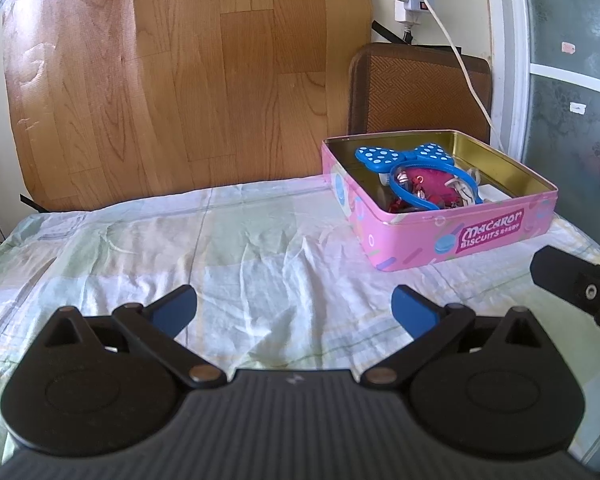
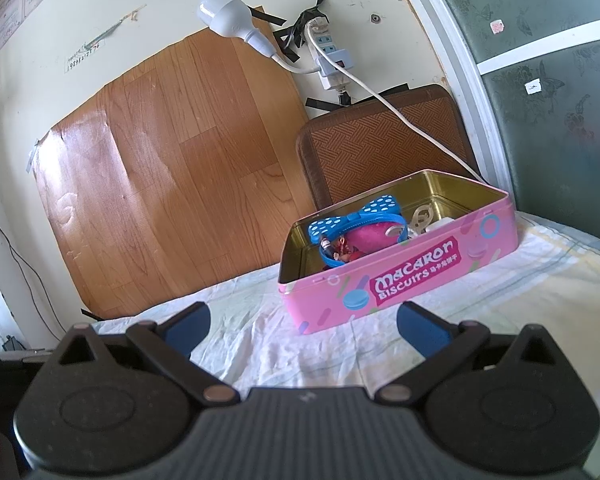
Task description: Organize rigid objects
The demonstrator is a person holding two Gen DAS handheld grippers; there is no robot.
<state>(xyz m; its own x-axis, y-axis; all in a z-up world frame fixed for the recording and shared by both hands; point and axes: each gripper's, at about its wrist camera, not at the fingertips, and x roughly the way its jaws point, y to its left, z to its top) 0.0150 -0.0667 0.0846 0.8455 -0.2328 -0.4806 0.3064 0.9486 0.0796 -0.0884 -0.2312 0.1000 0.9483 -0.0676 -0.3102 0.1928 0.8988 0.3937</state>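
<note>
Both tongs (image 1: 294, 308) (image 2: 302, 322) spread, empty; pink tin (image 1: 460, 236) w/ blue bow headband (image 1: 412, 160) inside.

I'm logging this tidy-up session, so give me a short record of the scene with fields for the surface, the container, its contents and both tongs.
surface: checked cloth spread flat, wrinkled
container: pink biscuit tin, lid off, standing on the cloth
contents: blue polka-dot bow headband, magenta item, small trinkets, all inside the tin
left tongs: open, empty, over bare cloth
right tongs: open, empty, facing the tin
loose items on cloth: none visible
</note>
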